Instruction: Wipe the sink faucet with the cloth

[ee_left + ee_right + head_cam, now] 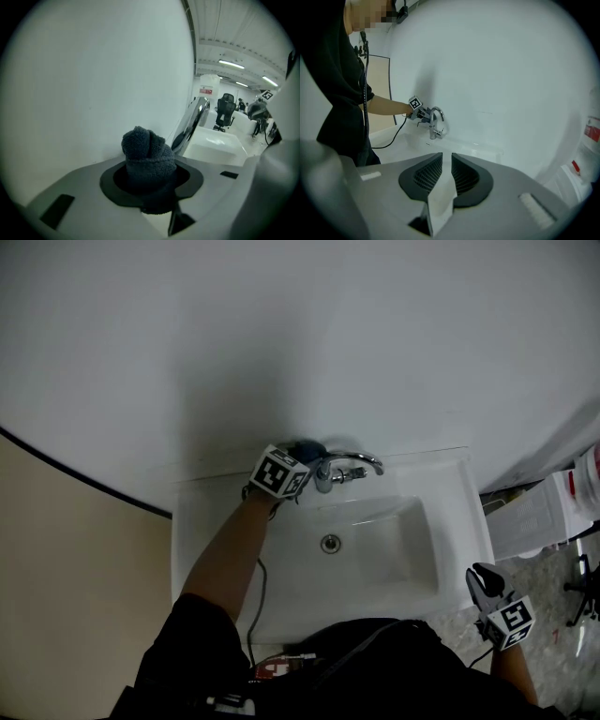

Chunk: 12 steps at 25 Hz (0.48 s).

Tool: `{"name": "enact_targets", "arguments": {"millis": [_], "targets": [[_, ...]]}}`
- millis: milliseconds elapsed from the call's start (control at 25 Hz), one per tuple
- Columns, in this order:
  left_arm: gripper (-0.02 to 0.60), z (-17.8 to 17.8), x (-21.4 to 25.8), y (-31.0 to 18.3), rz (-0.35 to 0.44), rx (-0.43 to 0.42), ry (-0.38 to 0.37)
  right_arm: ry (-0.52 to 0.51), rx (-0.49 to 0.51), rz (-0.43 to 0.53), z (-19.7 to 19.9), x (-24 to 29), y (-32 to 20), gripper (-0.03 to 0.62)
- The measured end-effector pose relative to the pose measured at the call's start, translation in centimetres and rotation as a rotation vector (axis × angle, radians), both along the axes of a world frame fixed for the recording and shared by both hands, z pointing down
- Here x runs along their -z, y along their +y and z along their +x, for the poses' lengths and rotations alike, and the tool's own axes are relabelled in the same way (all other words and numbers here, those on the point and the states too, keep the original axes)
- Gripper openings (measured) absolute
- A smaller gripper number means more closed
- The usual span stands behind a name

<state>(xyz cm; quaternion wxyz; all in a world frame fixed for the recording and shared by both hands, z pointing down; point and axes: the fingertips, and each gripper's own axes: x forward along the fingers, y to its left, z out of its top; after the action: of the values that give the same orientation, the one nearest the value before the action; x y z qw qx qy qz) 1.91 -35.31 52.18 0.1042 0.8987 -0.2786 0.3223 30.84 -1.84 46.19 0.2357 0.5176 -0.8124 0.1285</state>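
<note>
1. Nearest the body, the right gripper (485,582) hangs off the front corner of the sink (459,521), about 4 o'clock from the drain (330,543) in the head view. Its hand is held low at the person's side, with the tool aimed toward the wall and tipped downward.
2. Its jaws stand a narrow slit apart, with nothing between them.
3. The left forearm (225,559) is stretched out straight, running from 7 o'clock toward 1 o'clock over the sink's left rim.
4. The left gripper (302,457) sits at the back ledge, at 9 o'clock of the faucet (352,463), marker cube facing up.
5. Its jaws are part-closed and clamped on the bunched dark cloth (149,154), which bulges past the tips.
6. The cloth lies just beside the faucet's chrome body; contact cannot be made out. The faucet stands at 12 o'clock of the drain, spout arching toward 3 o'clock.
7. Farthest is the plain white wall (375,334).
</note>
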Motion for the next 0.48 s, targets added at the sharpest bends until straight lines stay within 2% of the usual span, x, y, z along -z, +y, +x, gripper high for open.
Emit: {"name": "enact_targets", "arguments": {"millis": [80, 200, 280, 360, 480], "targets": [[0.123, 0.0, -1.0, -0.6, 0.017, -0.019, -0.084, 0.009, -0.011, -0.007, 0.4, -0.2, 0.2, 0.061], [0.115, 0.0, -3.6, -0.9, 0.058, -0.073, -0.256, 0.012, -0.035, -0.020, 1.1, -0.8, 0.6, 0.061], [0.107, -0.2, -5.2, -0.7, 0.058, -0.099, -0.308, 0.003, -0.047, -0.024, 1.4, -1.1, 0.7, 0.061], [0.107, -0.4, -5.6, -0.3, -0.008, -0.093, -0.242, -0.005, -0.051, -0.021, 1.4, -1.2, 0.6, 0.061], [0.109, 0.1, -4.3, 1.9, -0.157, -0.105, -0.031, -0.014, -0.052, -0.010, 1.4, -1.1, 0.4, 0.061]]}}
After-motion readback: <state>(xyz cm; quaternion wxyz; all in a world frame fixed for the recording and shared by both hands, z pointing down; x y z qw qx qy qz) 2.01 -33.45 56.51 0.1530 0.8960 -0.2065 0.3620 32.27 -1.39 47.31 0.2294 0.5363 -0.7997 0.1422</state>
